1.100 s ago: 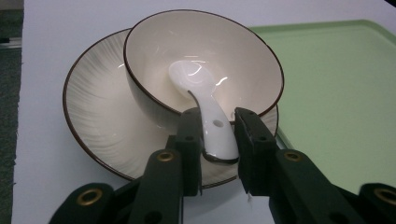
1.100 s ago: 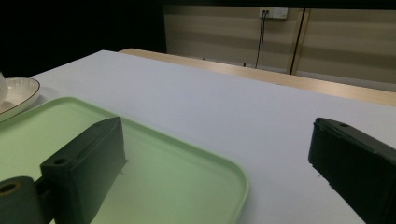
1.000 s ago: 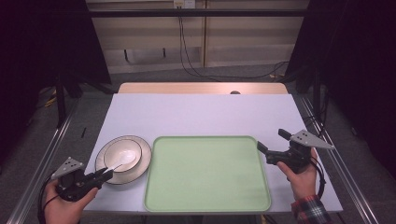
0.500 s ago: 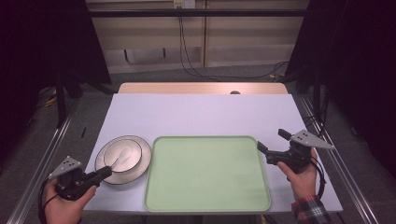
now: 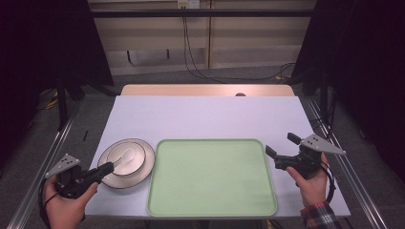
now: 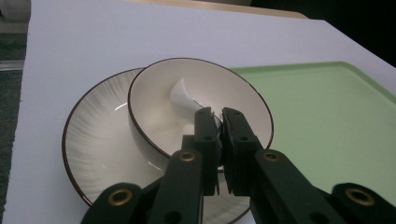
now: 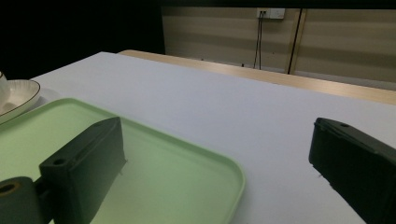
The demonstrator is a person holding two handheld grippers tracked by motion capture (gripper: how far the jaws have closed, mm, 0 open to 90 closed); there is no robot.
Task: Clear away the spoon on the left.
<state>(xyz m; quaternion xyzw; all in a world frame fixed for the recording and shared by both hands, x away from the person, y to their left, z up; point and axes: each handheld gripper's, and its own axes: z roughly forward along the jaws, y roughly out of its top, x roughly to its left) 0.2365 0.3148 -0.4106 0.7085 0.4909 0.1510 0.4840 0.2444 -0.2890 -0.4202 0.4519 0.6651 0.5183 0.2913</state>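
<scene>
Left gripper [image 5: 106,168] reaches over the bowl [image 5: 125,158] on its plate [image 5: 144,168], beside the green tray [image 5: 212,177].

- The high view looks forward and down from above the near edge of the bench [image 5: 205,114], taking in the whole green tray [image 5: 212,176].
- The left gripper view sits low and close, left of the tray [image 6: 327,116].
- The right gripper view skims across the tray [image 7: 154,163] from its right.
- All three share the tray.
</scene>
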